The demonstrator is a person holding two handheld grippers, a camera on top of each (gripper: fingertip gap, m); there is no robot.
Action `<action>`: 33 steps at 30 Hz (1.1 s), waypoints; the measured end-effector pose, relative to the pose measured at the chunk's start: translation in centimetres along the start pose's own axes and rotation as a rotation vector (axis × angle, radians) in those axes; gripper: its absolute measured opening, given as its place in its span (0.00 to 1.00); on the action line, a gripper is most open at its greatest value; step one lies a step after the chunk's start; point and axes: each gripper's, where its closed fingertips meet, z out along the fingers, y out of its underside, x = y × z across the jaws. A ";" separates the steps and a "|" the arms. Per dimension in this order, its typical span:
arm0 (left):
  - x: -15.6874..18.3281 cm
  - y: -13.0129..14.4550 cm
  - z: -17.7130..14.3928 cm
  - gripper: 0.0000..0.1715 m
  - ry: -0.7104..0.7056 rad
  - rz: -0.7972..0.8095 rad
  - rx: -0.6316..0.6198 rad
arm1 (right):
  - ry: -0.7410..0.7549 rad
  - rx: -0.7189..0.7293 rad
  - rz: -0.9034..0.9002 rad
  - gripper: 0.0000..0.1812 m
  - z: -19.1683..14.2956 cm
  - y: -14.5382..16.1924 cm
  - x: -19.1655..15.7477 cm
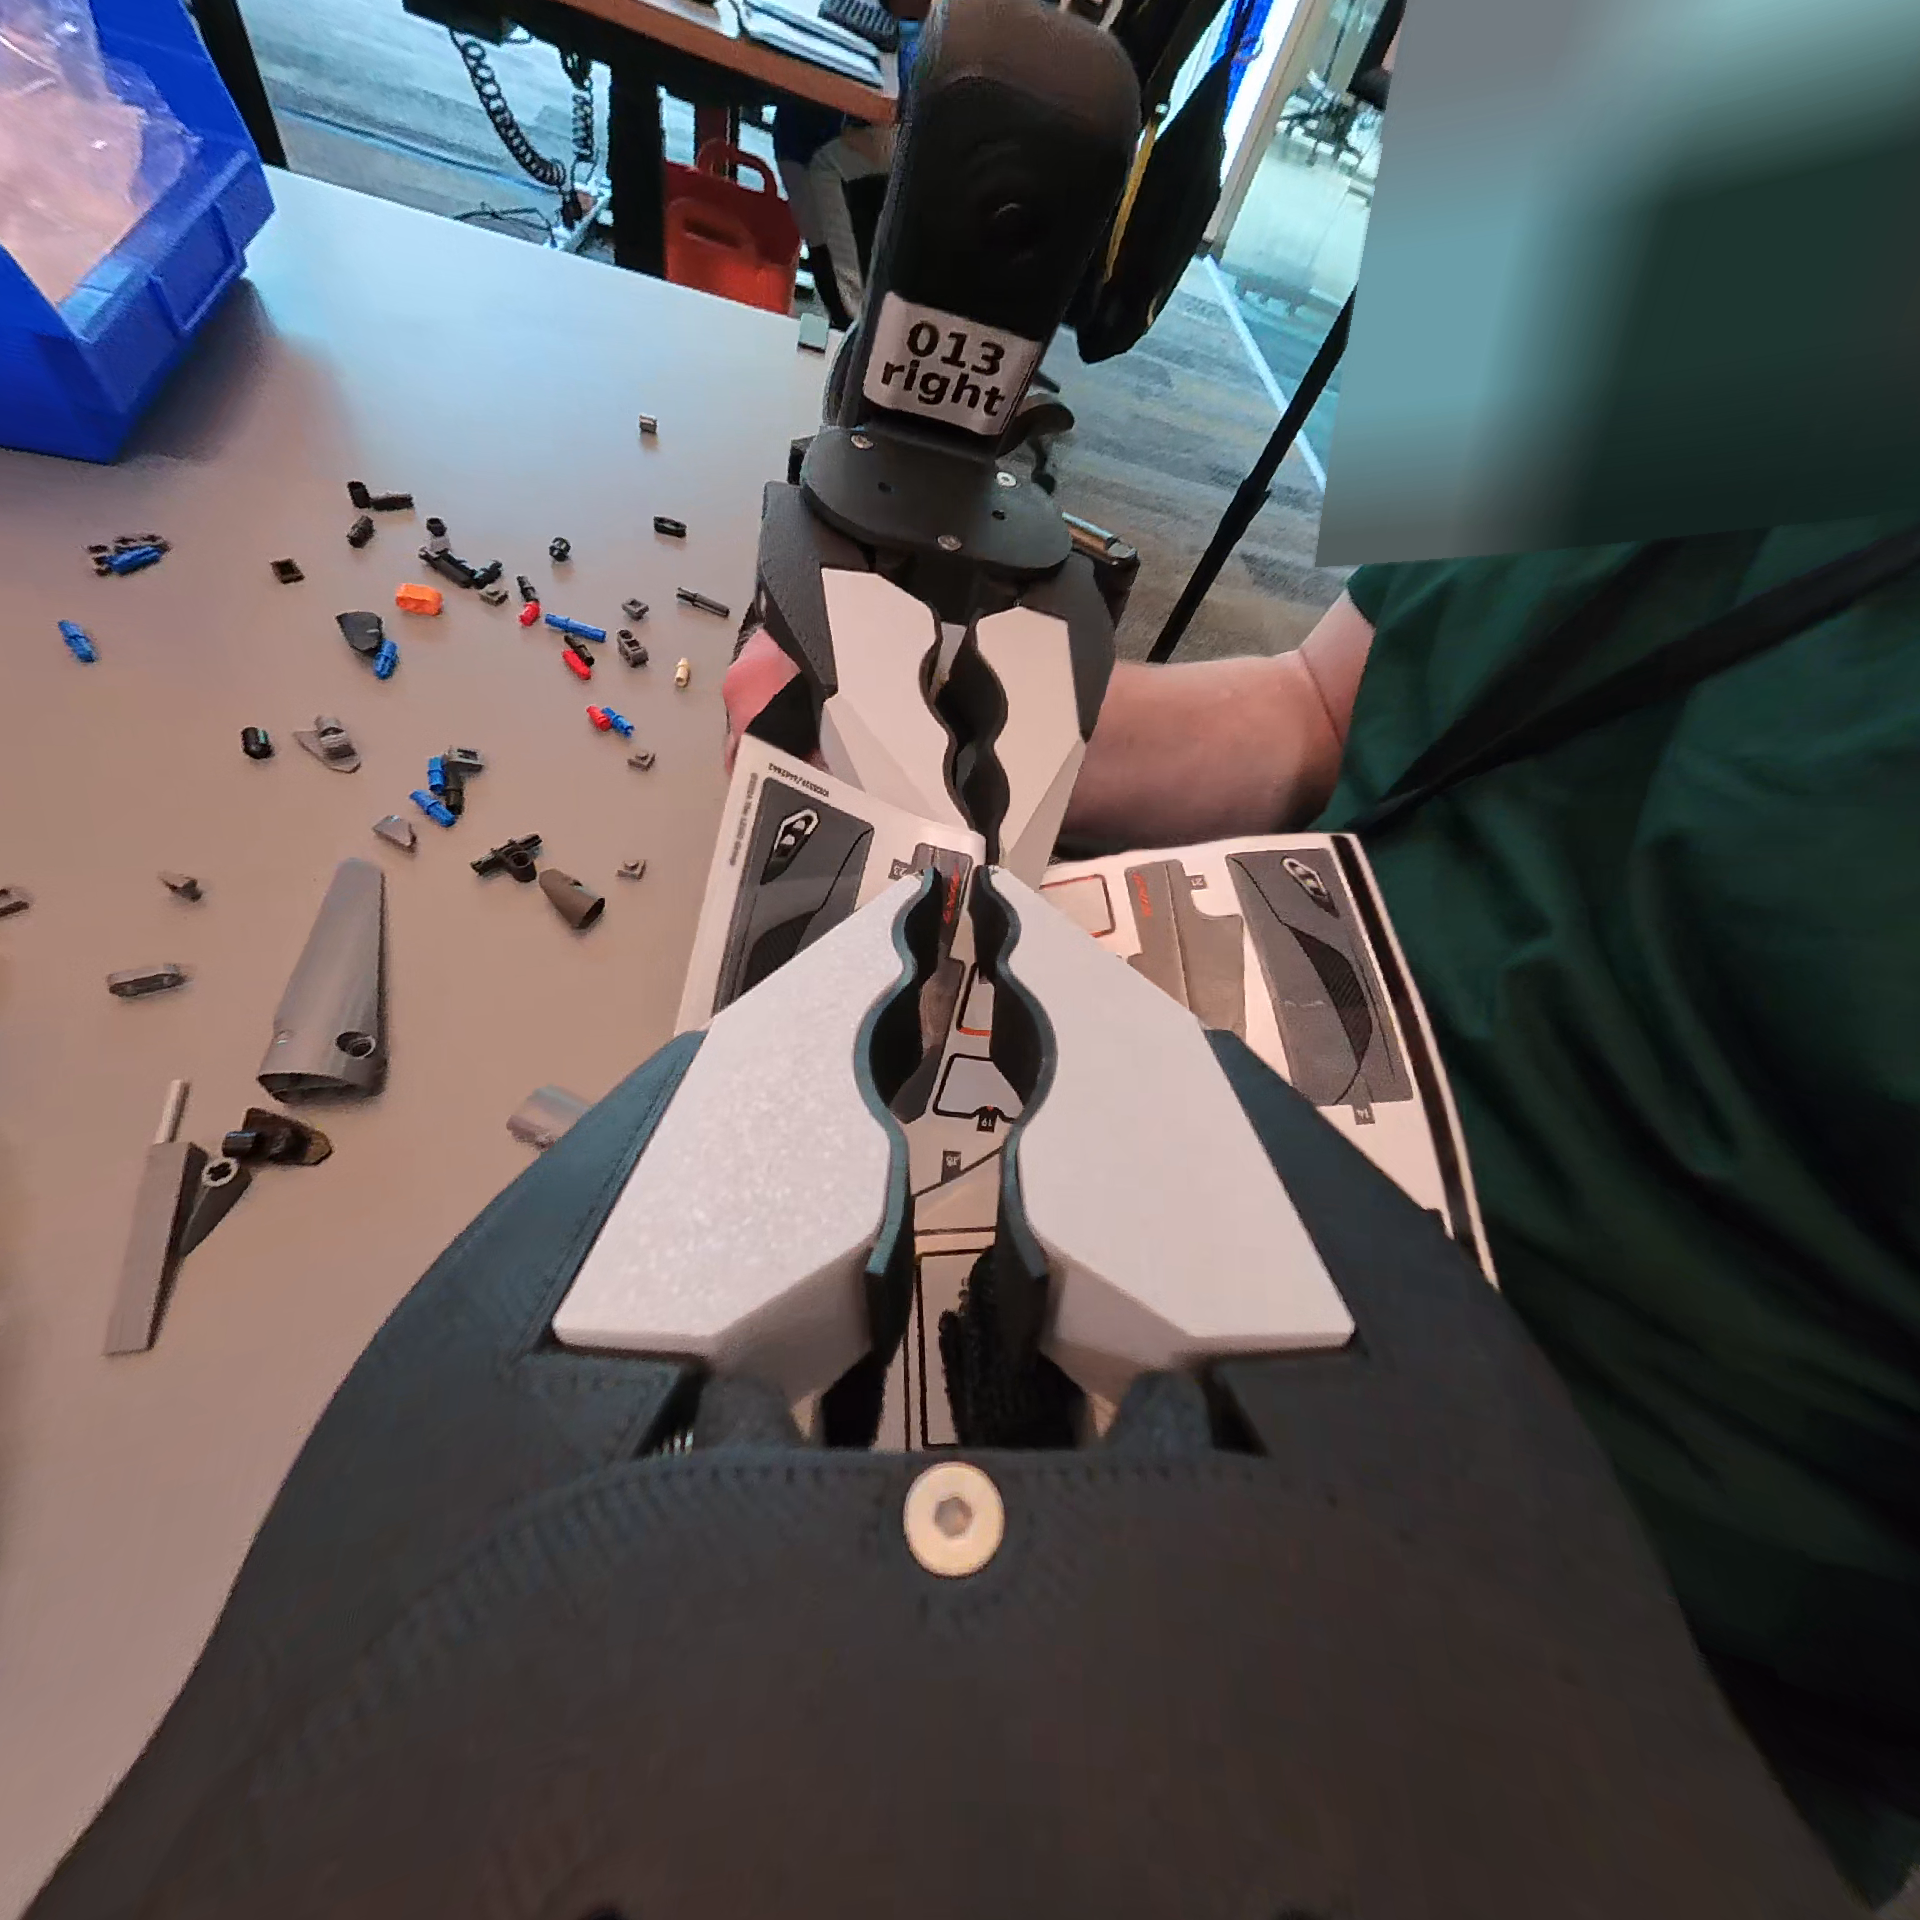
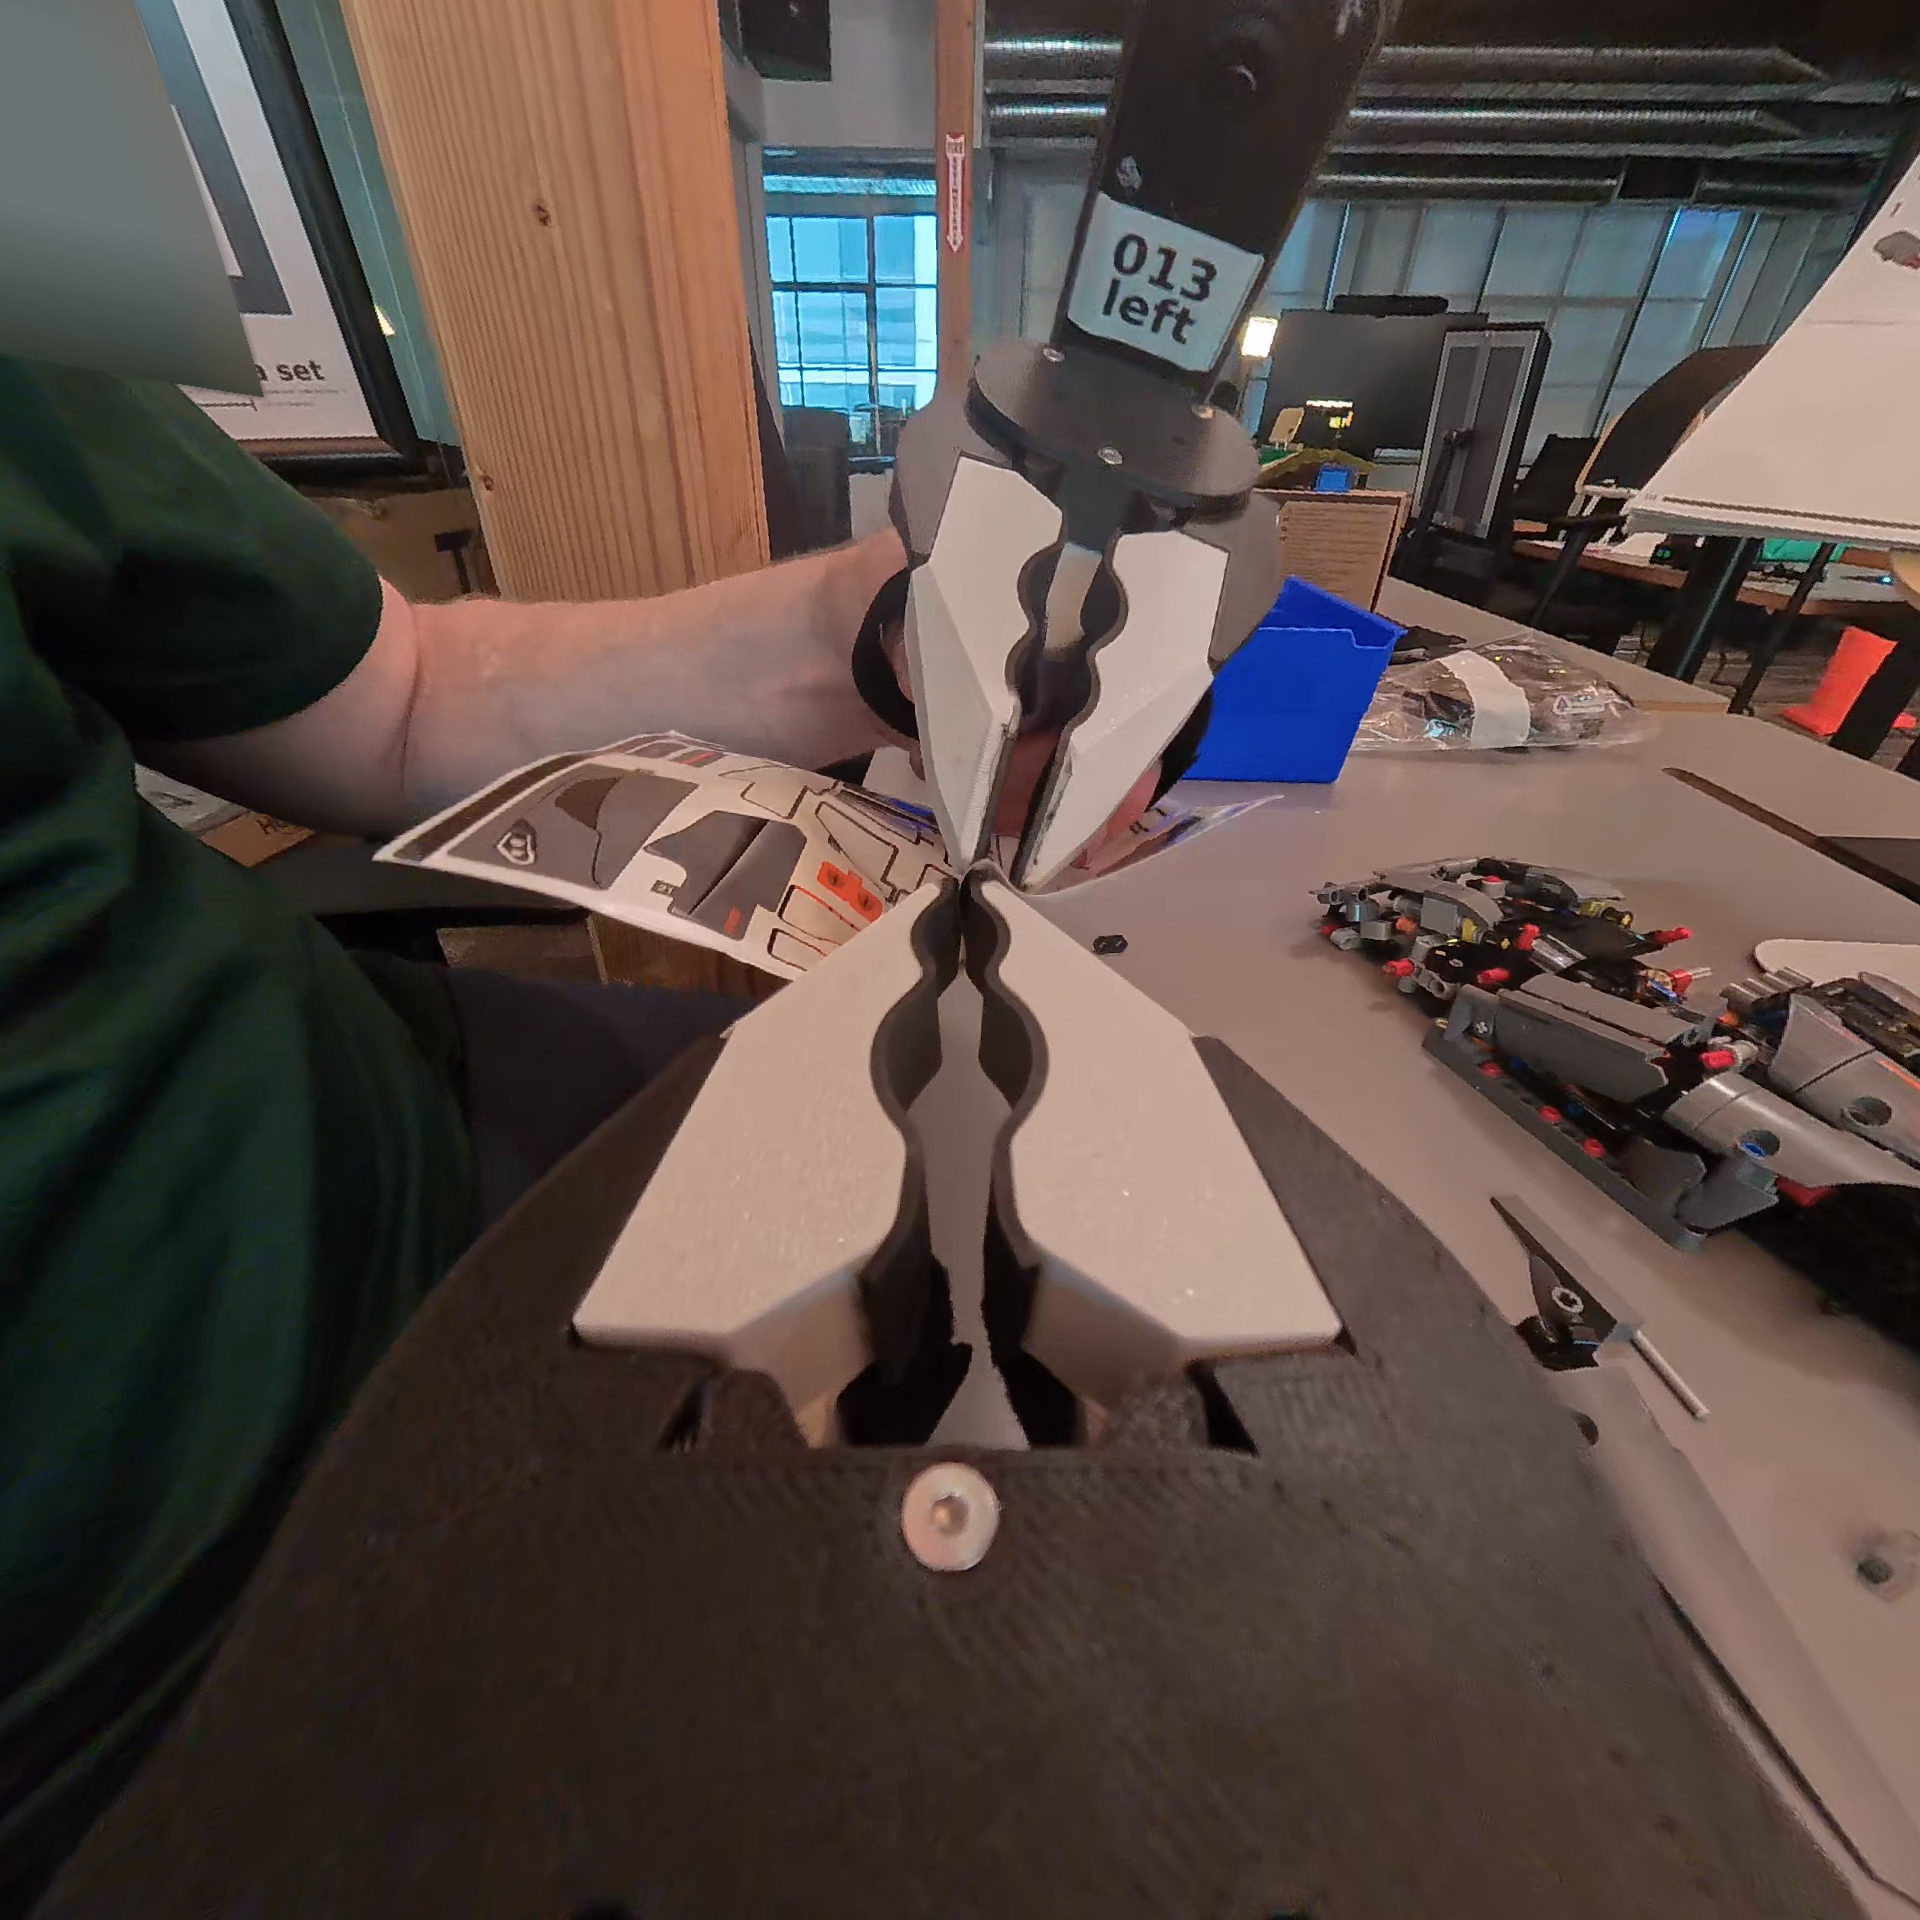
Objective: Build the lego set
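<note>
In the left wrist view, the left gripper [image 1: 971,883] and the right gripper [image 1: 992,847] meet tip to tip, both pinched closed on the sticker sheet [image 1: 1299,966] held over the near table edge, with loose lego pieces [image 1: 457,665] scattered on the grey table [image 1: 436,343] to the left. In the right wrist view, the same sheet [image 2: 644,842] hangs left of the touching tips, and the half-built lego car [image 2: 1621,1029] lies on the table to the right, well apart.

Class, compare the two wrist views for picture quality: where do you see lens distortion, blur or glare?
Left wrist view: wide-angle bending at the edges, the table edge curving; loose lego pieces fairly sharp; the blue bin slightly soft. Right wrist view: wooden pillar leans; windows bright; part-built model sharp, table soft at the lower right edge.
</note>
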 end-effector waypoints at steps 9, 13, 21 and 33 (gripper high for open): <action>0.0 -0.8 0.0 0.00 0.034 -0.040 0.104 | 0.002 0.032 0.009 0.00 -0.3 -0.5 0.1; 0.0 -1.1 0.0 0.00 0.052 -0.062 0.145 | -0.003 0.048 0.019 0.00 -0.5 -0.8 0.1; 0.1 -1.8 0.0 0.00 0.102 -0.117 0.244 | -0.012 0.085 0.036 0.00 -0.8 -1.3 0.1; 0.8 -1.2 0.0 0.00 0.161 -0.166 0.159 | -0.051 0.056 0.013 0.00 -0.4 -0.9 -0.8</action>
